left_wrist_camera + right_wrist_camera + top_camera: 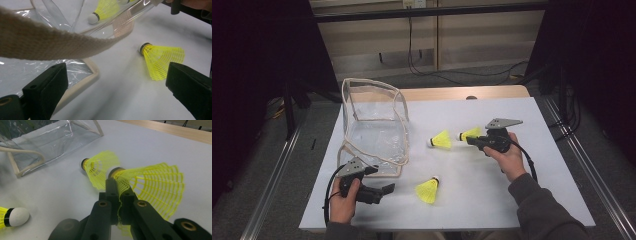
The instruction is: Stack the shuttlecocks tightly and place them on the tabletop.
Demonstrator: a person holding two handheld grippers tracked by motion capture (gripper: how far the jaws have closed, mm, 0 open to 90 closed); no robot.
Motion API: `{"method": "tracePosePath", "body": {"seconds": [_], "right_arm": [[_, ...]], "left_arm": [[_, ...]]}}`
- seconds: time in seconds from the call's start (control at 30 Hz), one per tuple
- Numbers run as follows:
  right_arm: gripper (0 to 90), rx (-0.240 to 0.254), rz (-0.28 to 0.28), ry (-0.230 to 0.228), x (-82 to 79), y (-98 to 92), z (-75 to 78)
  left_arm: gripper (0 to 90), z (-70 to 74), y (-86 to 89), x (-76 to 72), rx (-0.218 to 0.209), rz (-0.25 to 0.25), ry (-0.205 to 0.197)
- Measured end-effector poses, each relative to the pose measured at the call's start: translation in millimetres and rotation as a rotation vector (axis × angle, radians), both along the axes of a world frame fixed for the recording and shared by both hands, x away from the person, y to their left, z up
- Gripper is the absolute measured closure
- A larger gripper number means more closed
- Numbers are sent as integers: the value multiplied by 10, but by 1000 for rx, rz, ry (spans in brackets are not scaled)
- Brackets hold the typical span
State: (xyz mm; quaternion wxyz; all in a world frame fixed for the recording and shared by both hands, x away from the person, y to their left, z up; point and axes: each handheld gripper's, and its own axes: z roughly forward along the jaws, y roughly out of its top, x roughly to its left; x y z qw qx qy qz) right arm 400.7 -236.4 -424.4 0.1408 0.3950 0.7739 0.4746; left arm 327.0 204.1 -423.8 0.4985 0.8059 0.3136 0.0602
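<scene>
Right fingers (pixel 117 195) clamped on shuttlecock (pixel 152 187) skirt, left fingers (pixel 117 82) wide open, empty: lift gently, carry left over clear bag (pixel 374 125), avoiding crushing.

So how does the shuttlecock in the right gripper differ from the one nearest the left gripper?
The held shuttlecock is pinched by its mesh skirt between the right gripper's shut jaws; the near shuttlecock lies free on the table, touched by nothing. The held one sits toward the far right; the near one lies in front, beside the left gripper, whose jaws stand open. Both are yellow with a white, dark-banded tip.
</scene>
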Motion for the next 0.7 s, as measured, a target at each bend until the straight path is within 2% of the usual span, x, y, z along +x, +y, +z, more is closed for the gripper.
{"method": "tracePosePath", "body": {"seconds": [0.7], "right_arm": [[885,-21,11,-3,55,117,-14]], "left_arm": [[42,-1,-1,2,1,3,0]]}}
